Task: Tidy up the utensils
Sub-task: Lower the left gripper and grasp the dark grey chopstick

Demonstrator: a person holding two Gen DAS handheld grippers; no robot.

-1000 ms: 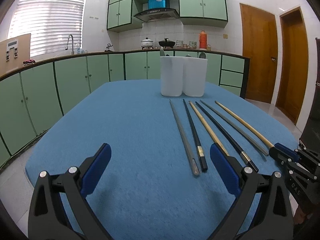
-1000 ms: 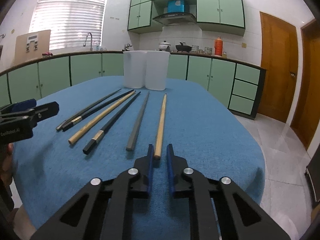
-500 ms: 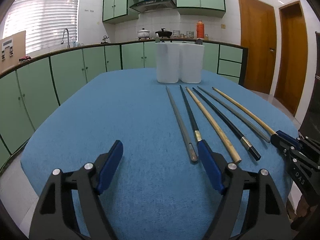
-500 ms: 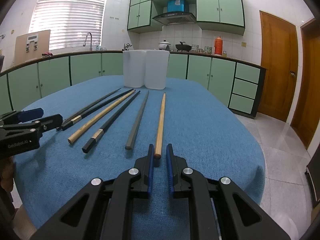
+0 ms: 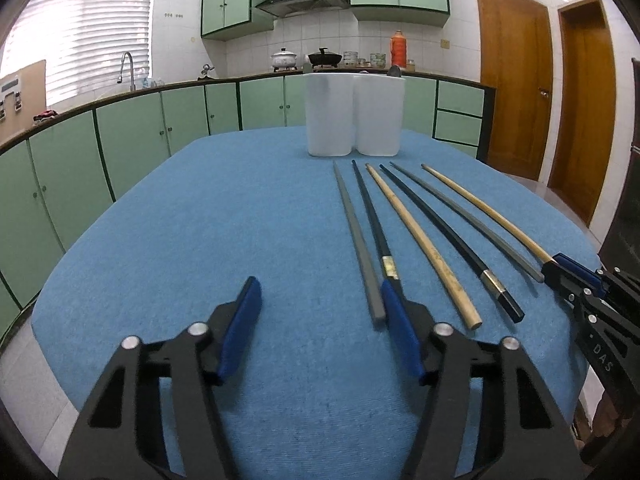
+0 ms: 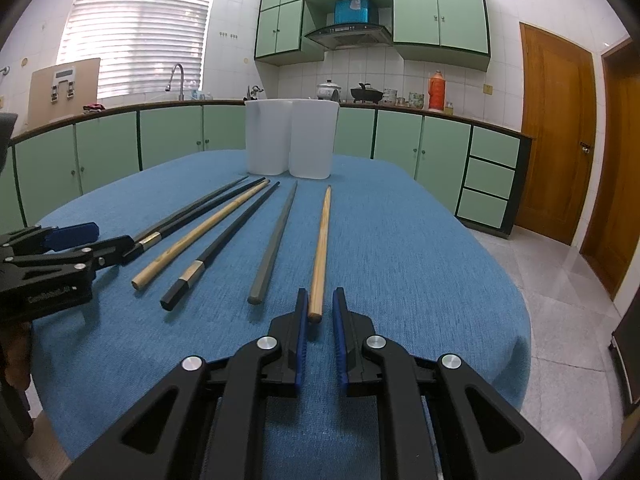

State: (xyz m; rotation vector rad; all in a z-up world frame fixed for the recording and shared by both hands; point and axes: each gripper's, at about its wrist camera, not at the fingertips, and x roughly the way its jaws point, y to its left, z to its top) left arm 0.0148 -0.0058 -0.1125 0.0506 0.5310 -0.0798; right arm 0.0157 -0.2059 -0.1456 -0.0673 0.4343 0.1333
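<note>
Left tool (image 5: 320,300) was mid-close: jaws had just been narrowing from wide, and against the earlier frames the gap was clearly smaller. Nothing sat between the pads. Its right pad (image 5: 394,312) was touching or just beside the near ends of the grey chopstick (image 5: 356,236) and the dark chopstick with the gold band (image 5: 374,224); can't tell which. Those two lay at the tool's right edge, not in the gap, so as lined up the close would catch neither. My read: it needed to shift right first.

Right tool (image 6: 320,304) was nearly shut, a narrow slot between the pads. The near end of the light wooden chopstick (image 6: 320,248) sat right at the fingertips, roughly in line with the slot; whether it was pinched, can't tell. It hadn't changed across the frames.

Further out from the tools, six chopsticks lay fanned on the blue counter (image 5: 240,208), tips pointing away toward the white twin holder (image 5: 354,116) at the far end. None had been lifted yet. The second wooden chopstick (image 5: 416,236) and another dark one (image 5: 444,228) lay between the two tools. Sorting was barely begun.
</note>
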